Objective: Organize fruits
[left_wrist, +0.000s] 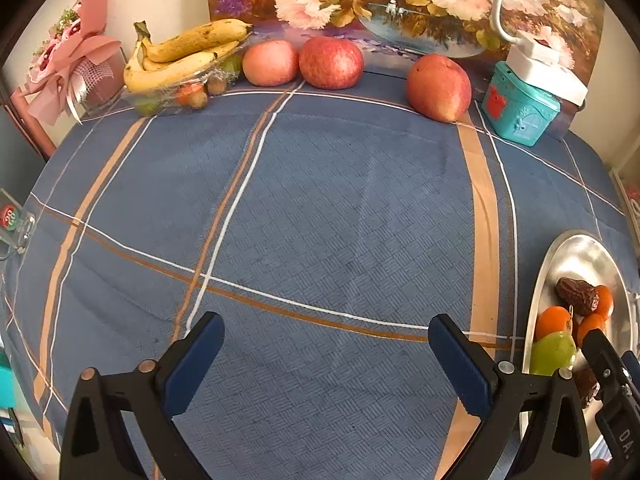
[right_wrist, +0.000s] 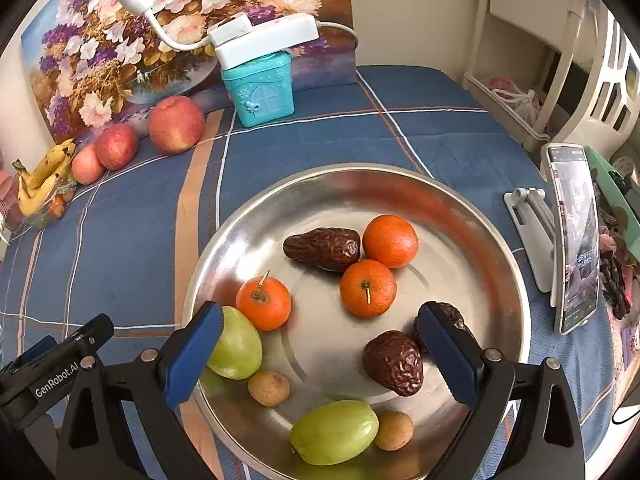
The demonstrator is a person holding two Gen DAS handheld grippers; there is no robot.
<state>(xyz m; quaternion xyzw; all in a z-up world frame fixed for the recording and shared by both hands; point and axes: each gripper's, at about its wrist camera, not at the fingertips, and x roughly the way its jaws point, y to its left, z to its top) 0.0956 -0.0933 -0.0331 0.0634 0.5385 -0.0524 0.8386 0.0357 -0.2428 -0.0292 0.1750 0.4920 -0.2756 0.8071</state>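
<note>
A round steel tray [right_wrist: 472, 216] holds three small oranges [right_wrist: 390, 241], brown dates [right_wrist: 322, 249], green grapes [right_wrist: 334, 432] and two small tan fruits [right_wrist: 269, 389]. My right gripper [right_wrist: 320, 354] is open and empty, hovering over the tray's near half. My left gripper [left_wrist: 326, 364] is open and empty above bare blue cloth, left of the tray [left_wrist: 576, 252]. Three red apples [left_wrist: 439, 87] and a bunch of bananas [left_wrist: 184, 54] on a clear bowl sit at the table's far edge. The right gripper's finger shows in the left wrist view [left_wrist: 604, 356].
A teal house-shaped tin [right_wrist: 262, 90] with a white lamp base on it stands at the back by a flower painting. A phone on a stand [right_wrist: 572, 236] stands right of the tray. A pink bouquet [left_wrist: 68, 60] is at the far left. A shelf stands beyond the table's right edge.
</note>
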